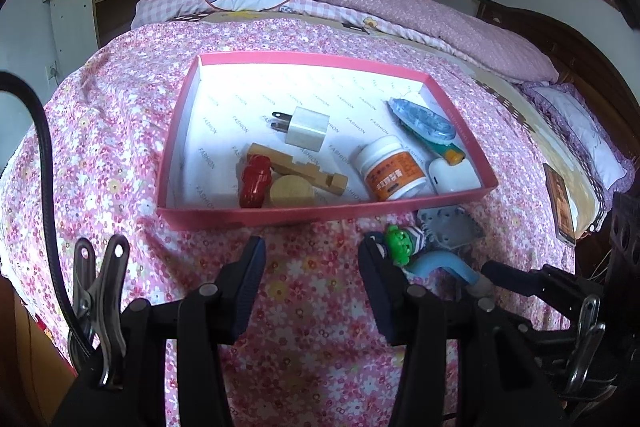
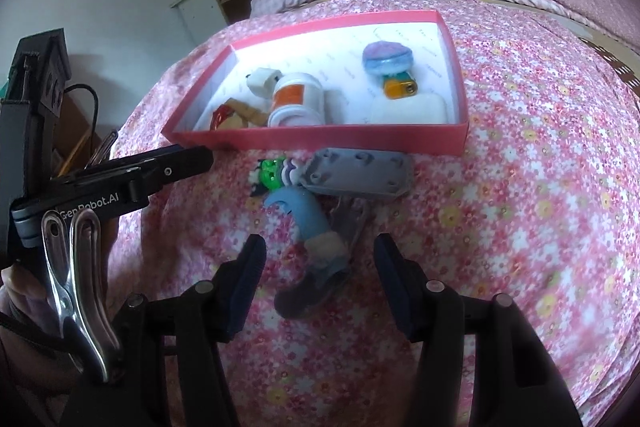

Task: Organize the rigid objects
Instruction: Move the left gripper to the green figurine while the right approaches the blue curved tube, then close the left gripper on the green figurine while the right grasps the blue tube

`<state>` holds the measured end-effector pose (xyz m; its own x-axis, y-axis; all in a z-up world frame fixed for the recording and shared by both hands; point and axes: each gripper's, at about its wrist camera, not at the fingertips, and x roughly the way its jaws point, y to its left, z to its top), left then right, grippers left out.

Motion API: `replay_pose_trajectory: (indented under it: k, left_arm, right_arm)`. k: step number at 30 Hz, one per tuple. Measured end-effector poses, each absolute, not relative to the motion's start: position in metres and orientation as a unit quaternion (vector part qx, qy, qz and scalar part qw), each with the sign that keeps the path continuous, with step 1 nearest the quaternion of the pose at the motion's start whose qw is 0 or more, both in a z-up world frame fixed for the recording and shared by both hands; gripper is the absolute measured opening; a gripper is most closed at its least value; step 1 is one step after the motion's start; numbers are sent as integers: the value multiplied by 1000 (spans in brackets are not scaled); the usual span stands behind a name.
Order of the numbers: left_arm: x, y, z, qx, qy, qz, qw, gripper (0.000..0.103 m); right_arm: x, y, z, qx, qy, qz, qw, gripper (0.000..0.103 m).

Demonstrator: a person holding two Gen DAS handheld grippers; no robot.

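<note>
Blue-legged toy figure (image 2: 308, 227) lies on the flowered bed (image 2: 520, 227), just near of the pink box (image 2: 320, 139), its boot between the parted jaws of the right gripper (image 2: 320, 267), untouched. Left gripper (image 1: 312, 267) hangs apart too, the figure at its right finger, clasping nothing.

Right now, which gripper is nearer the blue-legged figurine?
Right. The right gripper has its open jaws on either side of the figurine; the left gripper hangs open beside it, the toy outside its right finger.
</note>
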<state>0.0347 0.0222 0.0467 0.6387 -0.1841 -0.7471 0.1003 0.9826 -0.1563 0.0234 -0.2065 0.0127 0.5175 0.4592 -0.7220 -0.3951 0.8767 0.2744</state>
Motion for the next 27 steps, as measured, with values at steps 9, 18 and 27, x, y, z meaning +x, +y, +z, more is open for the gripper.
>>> replay_pose_trajectory:
  k: [9, 18, 27]
  left_arm:
    - [35, 20, 43, -49, 421, -84, 902, 51]
    - [34, 18, 42, -48, 423, -87, 901, 51]
    - [33, 12, 41, -48, 427, -97, 898, 51]
  right_arm:
    - [25, -196, 16, -2, 408, 241, 880, 37]
    - [29, -187, 14, -22, 404, 246, 881, 16]
    - [24, -202, 21, 10, 396, 253, 883, 15]
